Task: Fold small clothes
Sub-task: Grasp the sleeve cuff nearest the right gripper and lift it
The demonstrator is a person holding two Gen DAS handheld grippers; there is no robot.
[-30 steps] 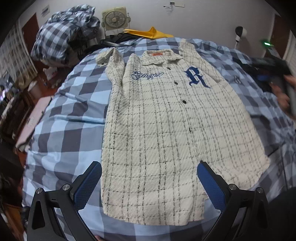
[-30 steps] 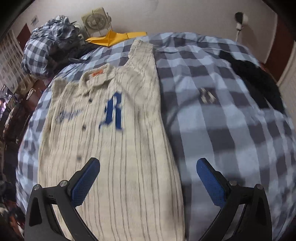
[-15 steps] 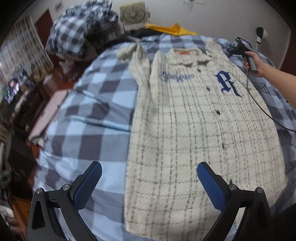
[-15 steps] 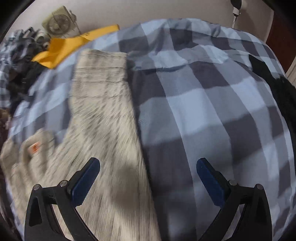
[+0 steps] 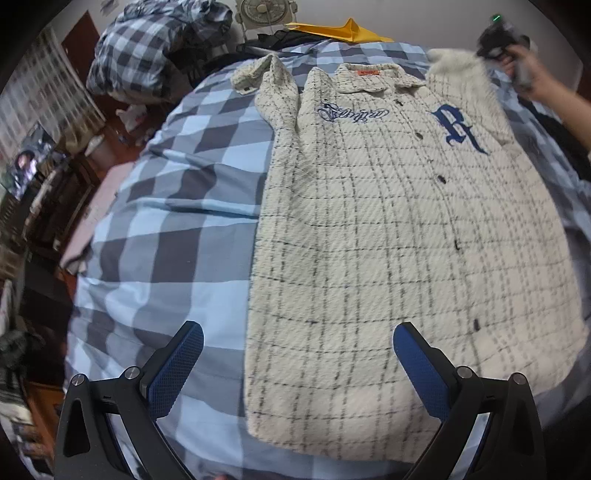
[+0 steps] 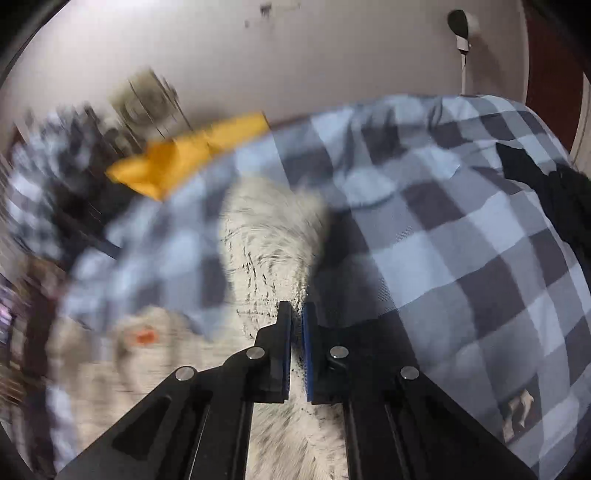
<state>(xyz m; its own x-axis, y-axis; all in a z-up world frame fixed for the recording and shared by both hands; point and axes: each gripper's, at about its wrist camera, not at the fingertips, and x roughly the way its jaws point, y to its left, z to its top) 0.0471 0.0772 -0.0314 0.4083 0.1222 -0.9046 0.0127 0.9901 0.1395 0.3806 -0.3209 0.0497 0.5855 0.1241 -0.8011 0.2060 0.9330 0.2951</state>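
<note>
- The cream plaid shirt (image 5: pixel 388 221) lay flat, front up and buttoned, on the blue checked bedcover (image 5: pixel 177 229), its collar toward the wall and its hem nearest my left camera.
- A blue letter R (image 5: pixel 458 127) sat on one chest panel and blue script (image 5: pixel 351 110) on the other.
- My right gripper (image 6: pixel 297 314) had just snapped closed, and the cream sleeve (image 6: pixel 266 236) ran between its blue pads; the picture was smeared there, but it looked pinched in the jaws.
- From the left view I saw that sleeve lifted at the far corner of the shirt, with my right hand (image 5: pixel 524 70) beside it.
- My left gripper (image 5: pixel 295 365) hung wide apart above the hem with nothing between its fingers, one over the bedcover and one over the shirt.
- A yellow cloth (image 6: pixel 184 158), a small fan (image 5: pixel 264 11) and a heap of checked bedding (image 5: pixel 155 44) lay beyond the collar by the wall.
</note>
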